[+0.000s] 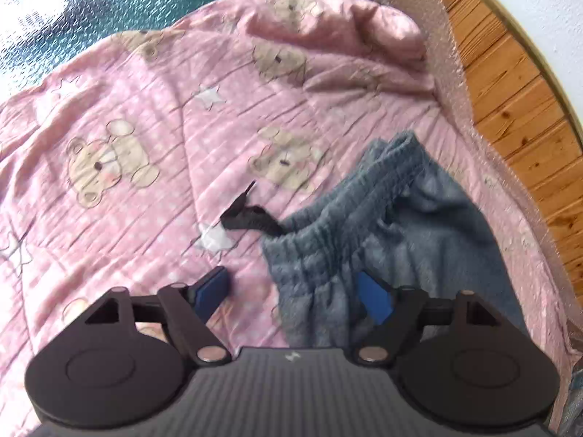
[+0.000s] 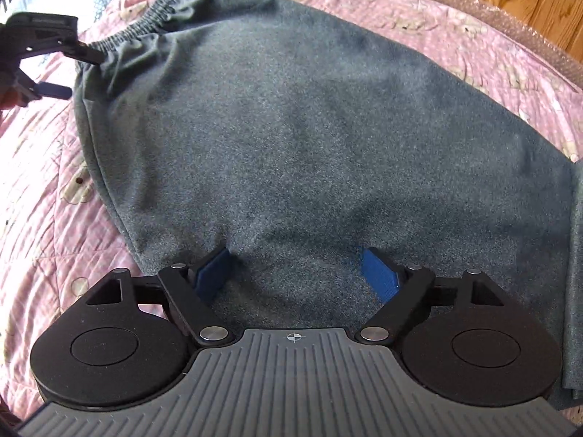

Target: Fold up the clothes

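Observation:
Grey fleece trousers (image 2: 309,127) lie flat on a pink quilt, elastic waistband (image 2: 145,29) at the far left. In the left wrist view the gathered waistband (image 1: 328,240) runs up to the right and a black drawstring (image 1: 247,218) trails off it onto the quilt. My left gripper (image 1: 293,291) is open, straddling the waistband's near corner; its blue pads do not press the cloth. It also shows in the right wrist view, left gripper (image 2: 73,73) at that corner. My right gripper (image 2: 297,273) is open low over the grey cloth, nothing pinched between its pads.
The pink teddy-bear quilt (image 1: 145,127) covers the bed and bunches into a fold (image 1: 364,29) at the far side. Bubble wrap (image 1: 448,54) lines its edge, with a wooden panelled wall (image 1: 517,102) behind. More grey cloth (image 2: 574,273) hangs at the right edge.

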